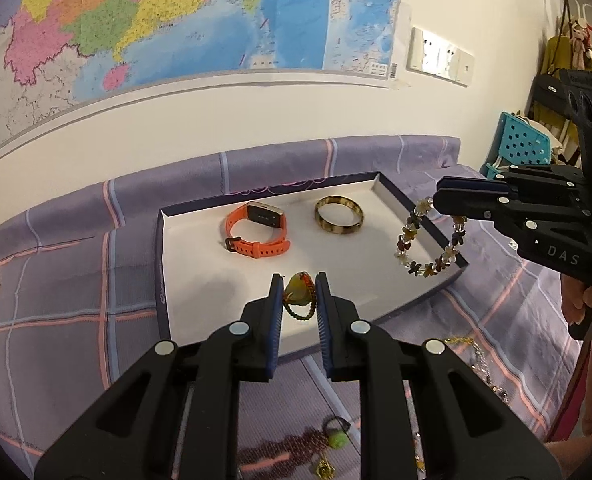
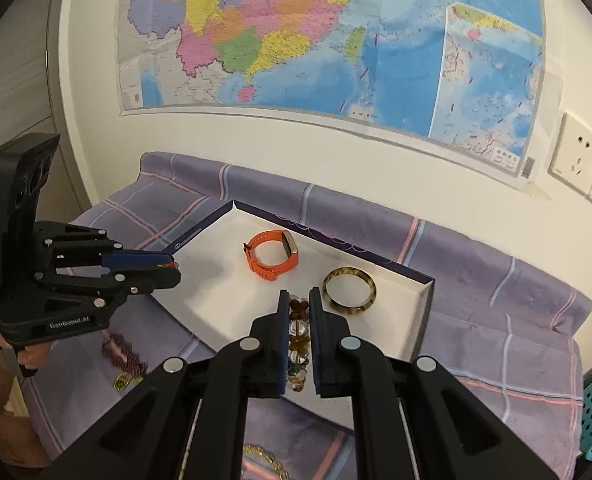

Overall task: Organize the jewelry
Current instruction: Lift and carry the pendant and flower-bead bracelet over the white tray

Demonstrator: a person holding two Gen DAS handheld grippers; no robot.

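A white tray (image 1: 199,264) with a dark rim lies on the purple checked cloth; it also shows in the right wrist view (image 2: 215,304). In it lie an orange watch (image 1: 255,228) (image 2: 273,256) and an amber bangle (image 1: 339,221) (image 2: 350,291). My left gripper (image 1: 299,282) (image 2: 171,270) is shut on a yellow-green pendant on a dark bead cord (image 1: 299,294), above the tray's near side. My right gripper (image 2: 299,300) (image 1: 436,200) is shut on a flower bead bracelet (image 1: 424,240) (image 2: 299,344), which hangs over the tray's right rim.
On the cloth in front of the tray lie a dark purple bead necklace with a green pendant (image 1: 296,448) (image 2: 123,356) and a gold chain (image 1: 472,350) (image 2: 263,460). A wall with a map stands behind. A teal crate (image 1: 520,144) is at the right.
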